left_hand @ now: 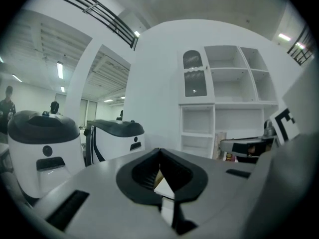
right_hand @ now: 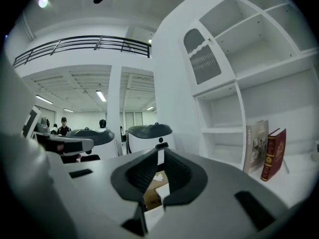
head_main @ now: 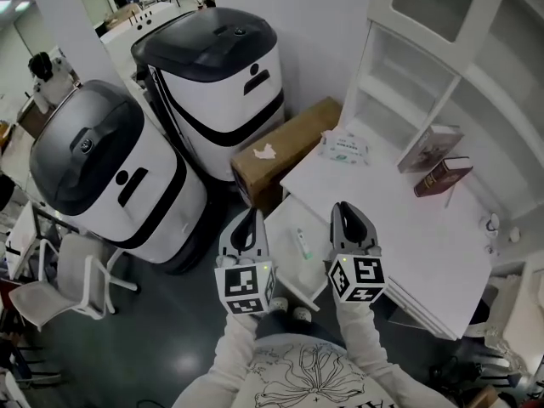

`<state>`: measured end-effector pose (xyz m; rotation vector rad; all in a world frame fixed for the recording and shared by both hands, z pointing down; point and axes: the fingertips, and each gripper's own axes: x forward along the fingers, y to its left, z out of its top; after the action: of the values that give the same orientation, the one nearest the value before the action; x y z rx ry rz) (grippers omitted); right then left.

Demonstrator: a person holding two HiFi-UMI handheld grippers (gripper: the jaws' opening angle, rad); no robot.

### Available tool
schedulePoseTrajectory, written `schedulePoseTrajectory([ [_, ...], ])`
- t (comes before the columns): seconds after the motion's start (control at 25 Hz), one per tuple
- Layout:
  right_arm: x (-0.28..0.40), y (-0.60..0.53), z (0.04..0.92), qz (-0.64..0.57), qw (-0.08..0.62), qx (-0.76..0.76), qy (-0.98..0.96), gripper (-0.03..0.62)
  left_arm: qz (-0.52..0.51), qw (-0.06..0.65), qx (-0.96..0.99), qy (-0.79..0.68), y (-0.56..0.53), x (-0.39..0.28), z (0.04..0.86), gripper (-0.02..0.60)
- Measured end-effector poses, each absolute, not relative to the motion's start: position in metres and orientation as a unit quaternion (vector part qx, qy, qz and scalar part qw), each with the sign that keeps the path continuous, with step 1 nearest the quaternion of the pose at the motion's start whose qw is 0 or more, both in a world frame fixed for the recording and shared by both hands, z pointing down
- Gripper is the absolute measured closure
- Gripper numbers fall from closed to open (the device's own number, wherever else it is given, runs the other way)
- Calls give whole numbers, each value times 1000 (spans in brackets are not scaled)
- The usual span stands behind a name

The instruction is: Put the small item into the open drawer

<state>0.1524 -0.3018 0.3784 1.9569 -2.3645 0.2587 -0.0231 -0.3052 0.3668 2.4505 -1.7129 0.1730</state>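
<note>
A small white stick-like item with a green end [head_main: 303, 245] lies inside the open white drawer [head_main: 284, 224] under the desk top. My left gripper [head_main: 249, 214] hovers over the drawer's left edge, jaw tips touching and nothing held; in the left gripper view [left_hand: 159, 151] its black pads meet at a point. My right gripper [head_main: 342, 207] hangs above the drawer's right side by the desk edge. Its jaws stand almost together with nothing between them, as the right gripper view [right_hand: 160, 151] also shows. Neither gripper touches the item.
Two white-and-black machines [head_main: 106, 172] [head_main: 223, 83] stand left of the desk with a long cardboard box [head_main: 287, 147] against it. On the white desk [head_main: 399, 228] lie a wipes pack [head_main: 344, 149] and two books [head_main: 442, 177] [head_main: 430, 146]. A white chair [head_main: 59, 279] stands at lower left.
</note>
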Motion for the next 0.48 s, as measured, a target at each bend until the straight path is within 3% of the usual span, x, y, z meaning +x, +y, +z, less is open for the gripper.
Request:
schedulePoseTrajectory([
  [0.48, 159, -294, 333, 46, -2, 639, -768, 576, 27, 52, 815, -577, -300, -21, 331, 575],
])
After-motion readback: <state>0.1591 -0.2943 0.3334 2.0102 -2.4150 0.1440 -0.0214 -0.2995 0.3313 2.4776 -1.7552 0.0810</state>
